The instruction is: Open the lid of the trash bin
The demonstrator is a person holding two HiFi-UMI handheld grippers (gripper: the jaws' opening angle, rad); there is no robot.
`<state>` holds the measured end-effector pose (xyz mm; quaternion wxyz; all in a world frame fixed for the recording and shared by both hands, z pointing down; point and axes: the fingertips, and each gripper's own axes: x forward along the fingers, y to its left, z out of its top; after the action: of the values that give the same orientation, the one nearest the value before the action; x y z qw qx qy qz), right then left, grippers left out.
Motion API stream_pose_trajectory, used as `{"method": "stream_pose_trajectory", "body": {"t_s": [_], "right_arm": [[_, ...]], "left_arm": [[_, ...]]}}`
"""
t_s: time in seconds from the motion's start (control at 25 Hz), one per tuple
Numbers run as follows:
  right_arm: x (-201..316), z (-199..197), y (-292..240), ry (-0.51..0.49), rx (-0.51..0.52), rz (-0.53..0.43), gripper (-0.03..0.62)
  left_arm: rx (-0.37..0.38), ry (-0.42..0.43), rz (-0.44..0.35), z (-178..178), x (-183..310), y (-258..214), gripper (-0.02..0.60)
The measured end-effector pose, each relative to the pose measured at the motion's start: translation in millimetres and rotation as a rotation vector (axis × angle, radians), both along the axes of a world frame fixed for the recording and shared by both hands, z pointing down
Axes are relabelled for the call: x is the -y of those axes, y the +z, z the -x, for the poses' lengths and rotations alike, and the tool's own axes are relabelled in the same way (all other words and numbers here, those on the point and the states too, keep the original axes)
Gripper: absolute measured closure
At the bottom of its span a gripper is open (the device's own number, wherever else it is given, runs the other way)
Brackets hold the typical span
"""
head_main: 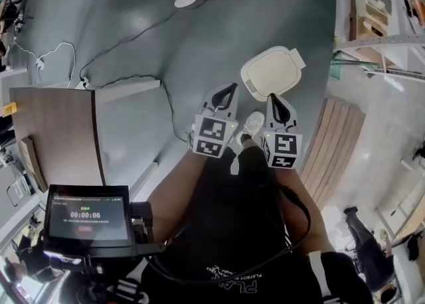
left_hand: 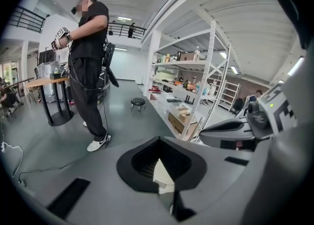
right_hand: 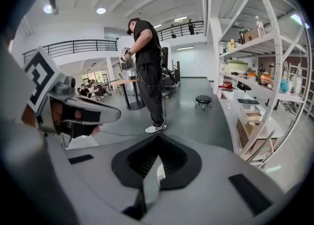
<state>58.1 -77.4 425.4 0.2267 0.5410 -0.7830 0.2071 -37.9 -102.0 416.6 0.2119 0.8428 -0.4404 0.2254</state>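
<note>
**A:** What step are you on?

**B:** The approach, as I judge it. The trash bin (head_main: 295, 59) stands on the floor just beyond your feet, and its cream lid (head_main: 267, 76) lies flat and closed. Your left gripper (head_main: 229, 90) hangs above the lid's near left edge and your right gripper (head_main: 274, 100) above its near edge. Neither touches it.

**A:** And the jaws?

**B:** Both pairs are together at the tips, with nothing held. Only a pale sliver shows through each.

**A:** What does the next move need?

**B:** Lower one gripper to the lid's rim, probably on the side away from the tab at the far right. Part its jaws enough to catch the edge, then lift.
</note>
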Motion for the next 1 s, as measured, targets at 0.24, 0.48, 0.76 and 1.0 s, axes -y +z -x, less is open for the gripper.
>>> {"method": "stream_pose_trajectory", "body": {"t_s": [0.24,0.48,0.76,1.0], "right_arm": [[-20.5,-17.6,89.9,-0.011,0.004,0.079,0.595],[-29.5,-8.4,102.2,-0.017,0.011,0.104,0.595],[-34.1,8.4,116.2,-0.040,-0.015,0.137,0.595],[-30.1,-8.7,203.2,-0.021,0.003,0.193,0.595]], "left_arm": [[-0.004,0.005,0.074,-22.5,-12.6,85.0,0.583],[0.008,-0.005,0.108,-15.9,-26.0,98.8,0.583],[0.058,0.014,0.150,0.1,-34.1,119.2,0.583],[0.060,0.017,0.169,-18.8,-23.2,196.1,0.583]]}}
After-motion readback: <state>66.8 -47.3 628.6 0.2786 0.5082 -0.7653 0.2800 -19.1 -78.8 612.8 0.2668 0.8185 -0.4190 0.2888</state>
